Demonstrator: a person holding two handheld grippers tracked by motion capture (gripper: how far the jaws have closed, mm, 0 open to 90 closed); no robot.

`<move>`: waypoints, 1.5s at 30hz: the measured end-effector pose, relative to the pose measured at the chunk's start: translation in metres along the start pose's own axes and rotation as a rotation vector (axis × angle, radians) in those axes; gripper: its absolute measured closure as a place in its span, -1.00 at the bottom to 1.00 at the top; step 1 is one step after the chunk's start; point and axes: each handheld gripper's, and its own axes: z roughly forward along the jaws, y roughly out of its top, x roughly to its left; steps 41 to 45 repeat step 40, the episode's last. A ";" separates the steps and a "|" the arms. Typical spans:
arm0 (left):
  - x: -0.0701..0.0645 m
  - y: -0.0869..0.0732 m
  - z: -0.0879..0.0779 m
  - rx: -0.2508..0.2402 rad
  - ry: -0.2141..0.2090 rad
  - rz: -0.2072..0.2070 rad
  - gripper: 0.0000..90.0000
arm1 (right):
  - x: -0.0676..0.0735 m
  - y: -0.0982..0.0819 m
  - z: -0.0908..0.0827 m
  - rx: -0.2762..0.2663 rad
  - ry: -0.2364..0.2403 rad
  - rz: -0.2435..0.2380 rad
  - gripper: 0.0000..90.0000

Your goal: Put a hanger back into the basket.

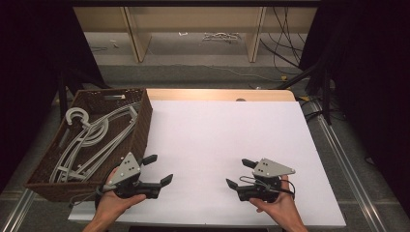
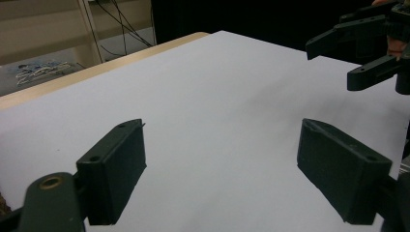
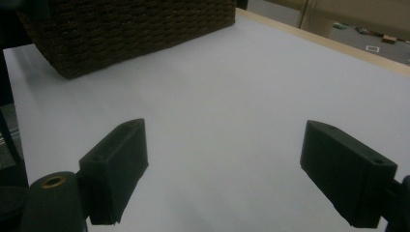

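**Both grippers waited wide at the near edge, hangers untouched in the basket**

You held the left gripper (image 1: pixel 160 169) just beside the dark brown woven wicker basket (image 1: pixel 141 126), its jaws spread wide with nothing between them. Your right gripper (image 1: pixel 240 173) sat well apart from it across the white sheet covering the table (image 1: pixel 227 135), jaws likewise parted and empty, pointing back toward the left one. In the left gripper view the right gripper (image 2: pixel 353 57) showed far off at the upper right, hanging over bare white.

The pale grey plastic clothes hangers (image 1: pixel 92 140) lay piled inside the basket, hooks toward its far end, none lifted. By my reading, you stood at the very start: nothing had been taken out, and the sheet in front of you was bare.

The next move looked like yours on the left: swing over the basket's rim, drop in, and close on a single hanger arm without snagging its neighbours, since they lay tangled together.

In the right gripper view the basket's wall (image 3: pixel 130 29) filled the upper left. No brand, label or writing could be read anywhere.
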 end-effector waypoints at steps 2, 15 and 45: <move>-0.001 -0.003 0.000 -0.009 0.002 0.011 -0.61 | 0.001 -0.001 -0.003 -0.004 -0.016 -0.003 -0.60; -0.014 -0.011 -0.003 0.014 0.003 0.018 -0.61 | 0.012 -0.013 -0.016 0.011 -0.041 0.018 -0.60; -0.013 -0.012 -0.002 0.015 0.013 0.016 -0.65 | 0.013 -0.013 -0.016 0.014 -0.039 0.018 -0.61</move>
